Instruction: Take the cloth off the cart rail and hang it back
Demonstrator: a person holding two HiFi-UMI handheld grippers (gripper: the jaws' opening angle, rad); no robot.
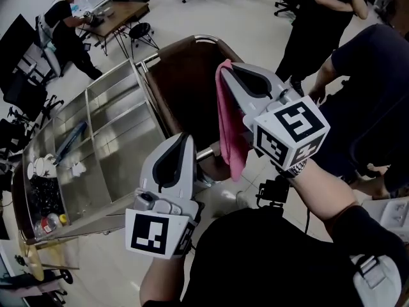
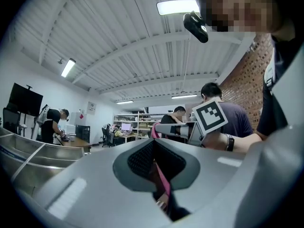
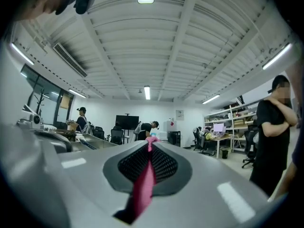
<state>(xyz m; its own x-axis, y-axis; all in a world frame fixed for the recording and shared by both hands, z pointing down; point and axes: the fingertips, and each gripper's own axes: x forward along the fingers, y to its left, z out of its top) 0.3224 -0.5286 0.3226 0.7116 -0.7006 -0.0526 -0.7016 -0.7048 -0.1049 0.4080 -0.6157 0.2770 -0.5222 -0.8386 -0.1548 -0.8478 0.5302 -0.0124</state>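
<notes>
My right gripper [image 1: 229, 66] is shut on the top edge of a pink cloth [image 1: 231, 130], which hangs free from it in front of the cart's brown end panel. In the right gripper view the cloth [image 3: 145, 184] runs as a pink strip pinched between the jaws of the right gripper [image 3: 151, 140]. The cart's chrome rail [image 1: 203, 39] arches behind the cloth, bare. My left gripper [image 1: 184, 136] is lower and to the left, apart from the cloth, its jaws together on nothing. The left gripper view looks past the left gripper [image 2: 153, 141] to the cloth [image 2: 154, 129] beyond it.
The steel cart [image 1: 121, 139] has divided trays that hold a blue tool [image 1: 69, 142], cups and bottles [image 1: 45, 190] at its left end. Two people [image 1: 319, 18] stand close at the right. Another person [image 1: 67, 18] works at a desk at the far left, with office chairs around.
</notes>
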